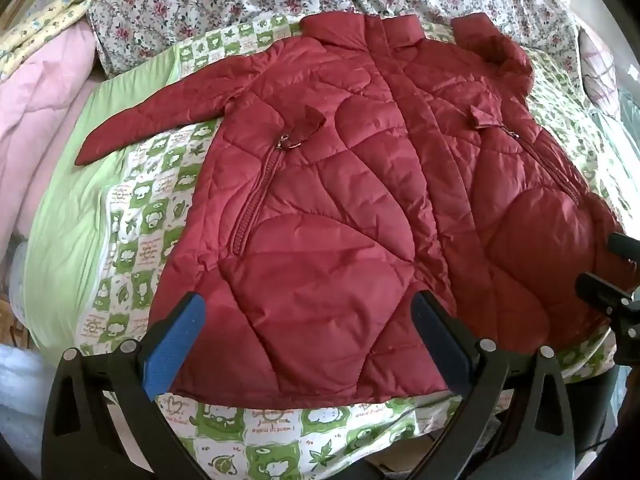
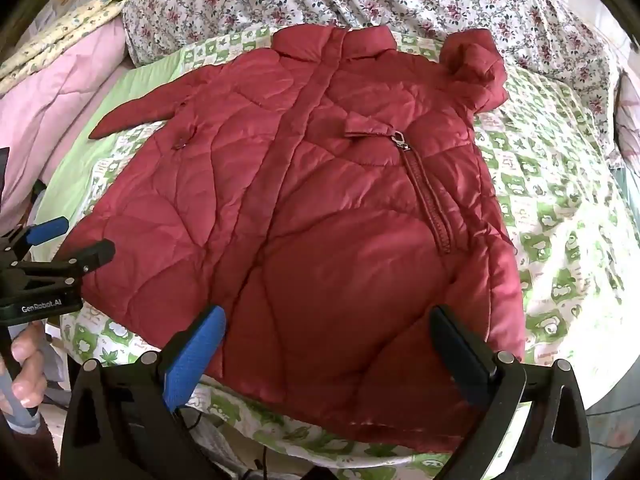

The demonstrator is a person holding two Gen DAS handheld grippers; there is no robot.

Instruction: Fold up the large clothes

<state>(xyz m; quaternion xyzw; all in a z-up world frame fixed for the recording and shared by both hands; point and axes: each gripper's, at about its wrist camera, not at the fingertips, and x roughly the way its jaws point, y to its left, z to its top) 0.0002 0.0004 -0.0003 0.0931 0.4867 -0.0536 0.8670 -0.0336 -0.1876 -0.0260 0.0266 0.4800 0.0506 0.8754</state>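
I hold both the left hand-held gripper [image 1: 308,320] and right hand-held gripper [image 2: 328,336] spread wide and empty above the flat-laid red quilted jacket [image 1: 360,184], ready to pinch its hem.

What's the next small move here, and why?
Probably bring the left tool to the outstretched sleeve and fold it across the chest. The red jacket lies flat, front up, on the green patterned sheet; both tools are open and hold nothing; the other sleeve is already bunched at its shoulder.
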